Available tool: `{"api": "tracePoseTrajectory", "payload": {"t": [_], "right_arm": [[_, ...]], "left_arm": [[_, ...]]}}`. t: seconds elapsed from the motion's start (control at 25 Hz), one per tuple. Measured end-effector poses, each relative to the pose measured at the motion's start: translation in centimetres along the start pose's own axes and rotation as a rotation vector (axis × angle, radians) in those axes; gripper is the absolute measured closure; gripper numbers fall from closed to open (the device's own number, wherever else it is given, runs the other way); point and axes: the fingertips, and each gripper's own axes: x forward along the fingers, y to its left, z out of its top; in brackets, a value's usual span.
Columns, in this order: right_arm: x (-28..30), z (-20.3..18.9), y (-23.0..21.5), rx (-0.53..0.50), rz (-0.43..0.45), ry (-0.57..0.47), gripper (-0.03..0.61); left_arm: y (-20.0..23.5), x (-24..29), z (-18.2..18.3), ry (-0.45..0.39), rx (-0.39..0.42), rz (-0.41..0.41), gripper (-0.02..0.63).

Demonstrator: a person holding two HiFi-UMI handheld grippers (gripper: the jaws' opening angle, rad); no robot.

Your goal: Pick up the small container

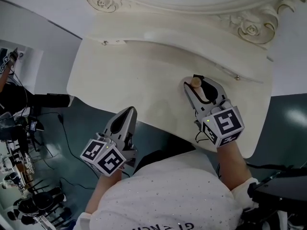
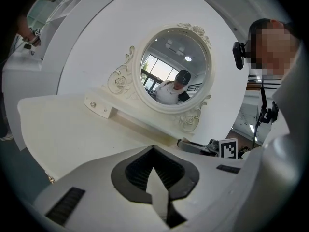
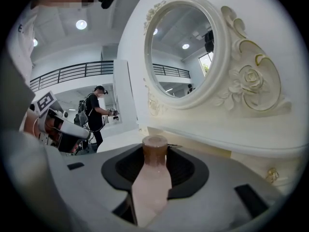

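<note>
The right tongs [image 3: 155,154] are clamped on the small container [image 3: 150,182]. It is a pale pink bottle lying lengthwise between the 2 jaws, with its brown cap [image 3: 154,149] poking out past the tips. From overhead it sits above the cream surface [image 1: 144,75], near the right end. I cannot tell whether it has lifted clear or is touching.

The grip looks to me like the weak spot. The pads hold the smooth body along its length, so dipping the tips could let the bottle slide forward and drop. The carved mirror frame [image 3: 241,81] and its ledge are close ahead, and a push forward could knock the cap against them.

The left tongs [image 2: 154,178] are pinched together on nothing, hanging off the near edge.

The bottle is capped and opaque, so its contents cannot be seen.
</note>
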Motion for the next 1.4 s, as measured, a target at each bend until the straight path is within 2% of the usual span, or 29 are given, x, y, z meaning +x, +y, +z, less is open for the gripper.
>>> {"api": "tracePoseTrajectory", "payload": {"t": [0.32,0.76,1.0,1.2,1.4], "right_arm": [[-2.0,2.2,0.6,0.013,-0.005,-0.038,0.433],[-7.0,6.5,1.3,-0.03,-0.039,-0.124,0.433],[-9.6,8.4,2.0,-0.061,-0.062,-0.17,0.433],[-11.7,9.9,2.5,-0.079,-0.095,-0.201,0.434],[-13.3,10.8,3.4,-0.085,-0.139,-0.219,0.434]], "left_arm": [[-2.3,0.6,1.3,-0.027,0.027,-0.062,0.614],[-7.1,0.7,2.3,-0.06,0.082,-0.161,0.614],[-9.6,0.3,3.3,-0.114,0.154,-0.2,0.614],[-10.8,-0.2,4.4,-0.171,0.142,-0.237,0.614],[-12.3,-0.9,4.3,-0.163,0.155,-0.294,0.614]]}}
